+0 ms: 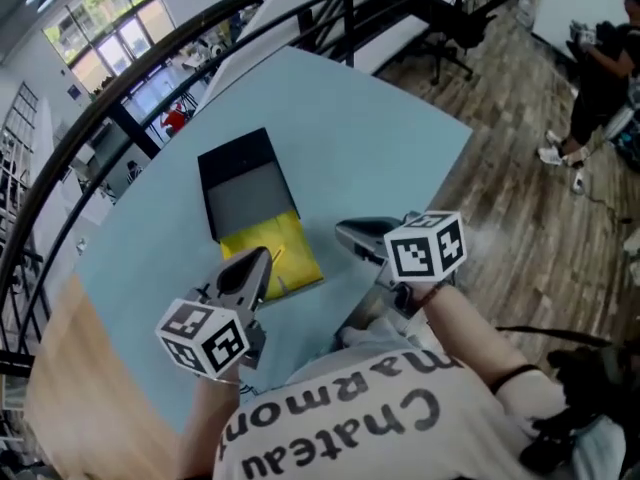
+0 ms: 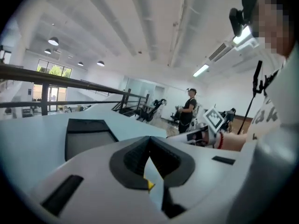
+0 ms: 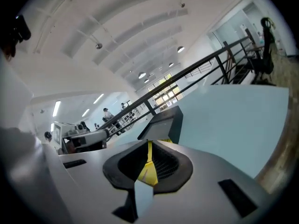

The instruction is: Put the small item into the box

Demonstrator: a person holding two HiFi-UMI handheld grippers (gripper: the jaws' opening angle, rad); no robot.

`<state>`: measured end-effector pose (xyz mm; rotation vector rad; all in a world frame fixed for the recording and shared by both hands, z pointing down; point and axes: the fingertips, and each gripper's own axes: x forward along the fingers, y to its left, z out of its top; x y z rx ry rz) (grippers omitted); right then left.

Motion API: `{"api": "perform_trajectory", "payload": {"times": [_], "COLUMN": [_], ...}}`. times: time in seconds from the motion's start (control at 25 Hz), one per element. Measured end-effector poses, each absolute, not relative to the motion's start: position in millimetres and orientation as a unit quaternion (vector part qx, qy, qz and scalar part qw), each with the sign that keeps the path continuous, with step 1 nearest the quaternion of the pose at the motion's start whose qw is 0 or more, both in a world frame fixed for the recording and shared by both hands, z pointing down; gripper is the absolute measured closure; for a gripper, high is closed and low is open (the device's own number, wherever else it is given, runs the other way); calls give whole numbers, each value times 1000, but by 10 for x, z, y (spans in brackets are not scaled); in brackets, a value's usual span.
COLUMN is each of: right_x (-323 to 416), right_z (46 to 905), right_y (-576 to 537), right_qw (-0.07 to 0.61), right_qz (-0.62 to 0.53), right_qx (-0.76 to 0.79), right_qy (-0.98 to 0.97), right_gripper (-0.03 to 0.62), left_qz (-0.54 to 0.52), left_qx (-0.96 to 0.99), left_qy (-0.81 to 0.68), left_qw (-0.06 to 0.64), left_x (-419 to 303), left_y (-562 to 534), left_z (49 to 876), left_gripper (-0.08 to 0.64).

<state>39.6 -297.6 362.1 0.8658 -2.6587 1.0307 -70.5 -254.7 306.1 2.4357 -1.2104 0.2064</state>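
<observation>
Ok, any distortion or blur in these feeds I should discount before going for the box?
Head view: heavy fisheye, the railing bows, but the box is sharp. Left gripper view: dark corners, and the left hand-held gripper is soft up close. Right gripper view: dark corners too, box readable.

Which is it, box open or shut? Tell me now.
Open. In the head view the black box shows its grey inside uncovered; a yellow panel lies flat at its near edge.

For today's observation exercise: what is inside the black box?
The black box shows only a bare grey lining. The left gripper covers part of the adjoining yellow flap.
</observation>
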Motion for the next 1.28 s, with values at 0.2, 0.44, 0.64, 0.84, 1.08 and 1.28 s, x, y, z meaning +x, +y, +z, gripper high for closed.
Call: {"api": "perform_trajectory", "payload": {"times": [0.2, 0.44, 0.64, 0.84, 1.08, 1.28], "right_x": [426, 234, 86, -23, -223, -319], "right_z": [3155, 3081, 3077, 3168, 3329, 3416], "right_y": [-2755, -2236, -1719, -1292, -952, -814], "right_qw": [21, 17, 29, 26, 41, 49], "right_qz": [306, 283, 280, 285, 289, 290], "right_qx": [329, 351, 362, 370, 371, 369], "right_qy": [-893, -893, -888, -884, -882, -882], "right_gripper": [543, 545, 546, 546, 546, 546], "left_qz": [34, 34, 55, 55, 53, 60], "left_qx": [892, 898, 902, 907, 908, 904], "left_qy": [-421, -412, -407, -393, -389, -394], "left_qw": [159, 149, 137, 137, 146, 156], "left_x": [-875, -1218, -1396, -1477, -1652, -1761], "left_y": [-2229, -1768, -1313, -910, -569, -441], "left_z": [2592, 2560, 2631, 2686, 2830, 2992], "left_gripper": [557, 557, 557, 557, 557, 557]}}
